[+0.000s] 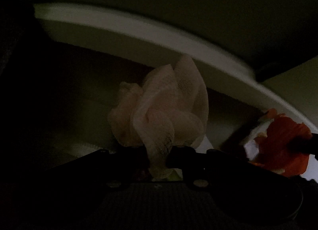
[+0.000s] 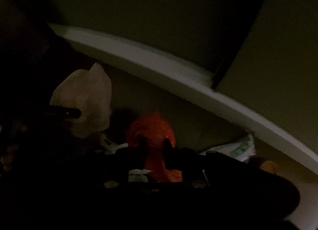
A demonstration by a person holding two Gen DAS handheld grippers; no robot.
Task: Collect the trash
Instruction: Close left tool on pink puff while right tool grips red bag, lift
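Left wrist: left gripper (image 1: 158,156) clamps pale mesh wad (image 1: 159,111); right gripper (image 2: 155,150) clamps orange scrap (image 2: 153,130).

No readable text, label, brand, number or sign appears in either view. Both views are dark and blurred. The only printed surface is a white wrapper (image 2: 241,147) with green markings, seen from the right wrist; the markings are too small and too blurred to resolve into letters or figures.
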